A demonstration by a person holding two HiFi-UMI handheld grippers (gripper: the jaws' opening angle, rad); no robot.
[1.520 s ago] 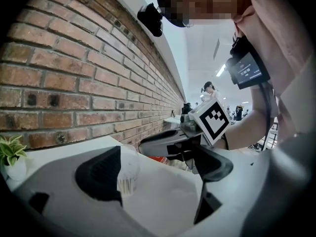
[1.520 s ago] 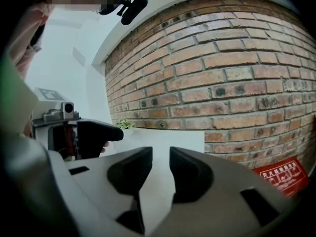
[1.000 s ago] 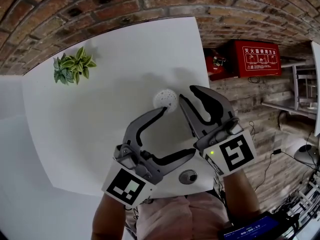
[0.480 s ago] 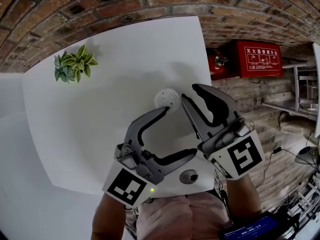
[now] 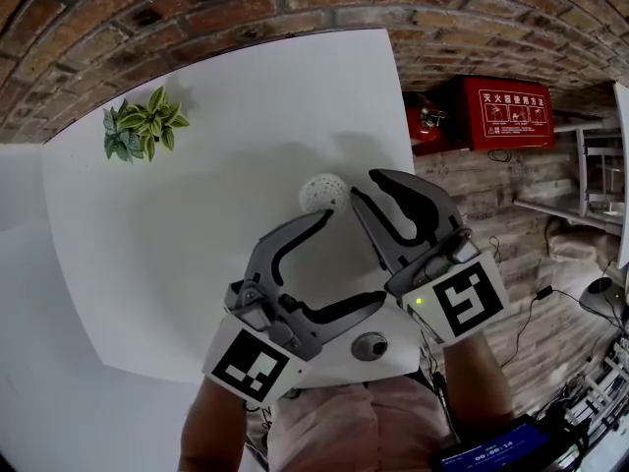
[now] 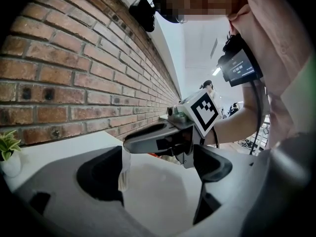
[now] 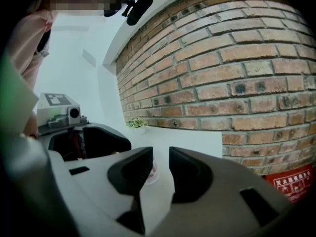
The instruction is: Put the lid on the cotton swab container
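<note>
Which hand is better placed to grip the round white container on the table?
Probably left: the left tongs are wide open beside the container; the right tongs, just closing further, look too narrow.

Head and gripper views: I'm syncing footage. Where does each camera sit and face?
Head view: on the person's head, facing steeply down at the table; left tongs, right tongs and forearms show.
Left gripper view: on the left tongs, looking along the brick wall; right tongs cross it.
Right gripper view: on the right tongs, facing that wall; left tongs show.
Shared: all see the plant.
</note>
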